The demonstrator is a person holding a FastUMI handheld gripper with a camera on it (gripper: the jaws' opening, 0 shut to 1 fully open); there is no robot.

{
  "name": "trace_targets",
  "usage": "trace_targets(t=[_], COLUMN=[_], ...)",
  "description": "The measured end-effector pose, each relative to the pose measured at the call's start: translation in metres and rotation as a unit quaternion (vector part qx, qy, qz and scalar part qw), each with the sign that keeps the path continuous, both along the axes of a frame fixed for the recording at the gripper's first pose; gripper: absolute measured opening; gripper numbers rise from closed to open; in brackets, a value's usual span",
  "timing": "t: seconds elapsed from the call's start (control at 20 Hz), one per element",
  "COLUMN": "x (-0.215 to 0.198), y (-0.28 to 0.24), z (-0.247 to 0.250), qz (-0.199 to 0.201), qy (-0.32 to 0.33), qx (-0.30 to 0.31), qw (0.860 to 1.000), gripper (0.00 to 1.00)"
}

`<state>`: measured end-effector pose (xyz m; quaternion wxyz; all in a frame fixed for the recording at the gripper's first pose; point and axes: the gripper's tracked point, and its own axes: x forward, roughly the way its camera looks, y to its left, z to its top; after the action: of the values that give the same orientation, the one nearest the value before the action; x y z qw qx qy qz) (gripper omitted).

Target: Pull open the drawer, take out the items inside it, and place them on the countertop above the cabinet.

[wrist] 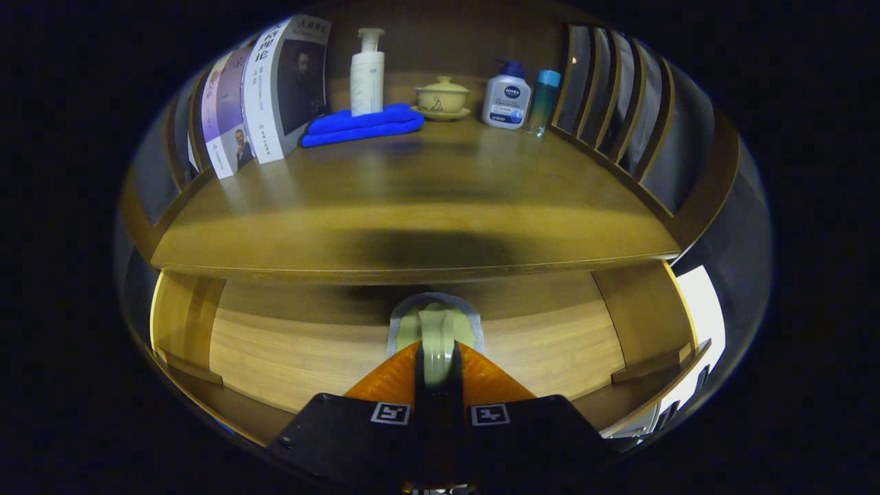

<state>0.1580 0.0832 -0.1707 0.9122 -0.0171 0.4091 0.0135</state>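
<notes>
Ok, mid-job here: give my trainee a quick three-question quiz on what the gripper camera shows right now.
1. True or false: the drawer is pulled open below the countertop.
2. What lies under the white pump bottle? A) blue cloth B) lidded cup C) books
3. What is the gripper doing?

Key: 1 true. 2 A. 3 Its fingers are shut on a pale roll-like item in the drawer.

The one view rides on the gripper (437,357), looking forward along its fingers, close over the open drawer (289,357), level with the surface (412,199) edge, facing the cabinet's back.
</notes>
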Motion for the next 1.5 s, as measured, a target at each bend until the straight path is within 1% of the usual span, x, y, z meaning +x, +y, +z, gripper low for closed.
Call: trace_targets(t=[0.15, 0.2, 0.3, 0.4, 0.5, 0.8, 1.1, 1.5], x=[-0.003, -0.003, -0.005, -0.006, -0.007, -0.011, -0.020, -0.028], y=[0.001, 0.007, 0.007, 0.006, 0.006, 0.007, 0.013, 0.012], z=[0.014, 0.017, 0.018, 0.016, 0.015, 0.013, 0.015, 0.013], qz=[-0.003, 0.005, 0.013, 0.010, -0.003, 0.011, 0.027, 0.026], qy=[-0.036, -0.051, -0.062, -0.060, -0.055, -0.046, -0.061, -0.050], qx=[0.010, 0.017, 0.013, 0.013, 0.027, 0.010, 0.026, 0.023], qw=[0.999, 0.999, 0.998, 0.998, 0.998, 0.999, 0.997, 0.998], gripper=[0.18, 0.18, 0.18, 0.18, 0.18, 0.18, 0.18, 0.18])
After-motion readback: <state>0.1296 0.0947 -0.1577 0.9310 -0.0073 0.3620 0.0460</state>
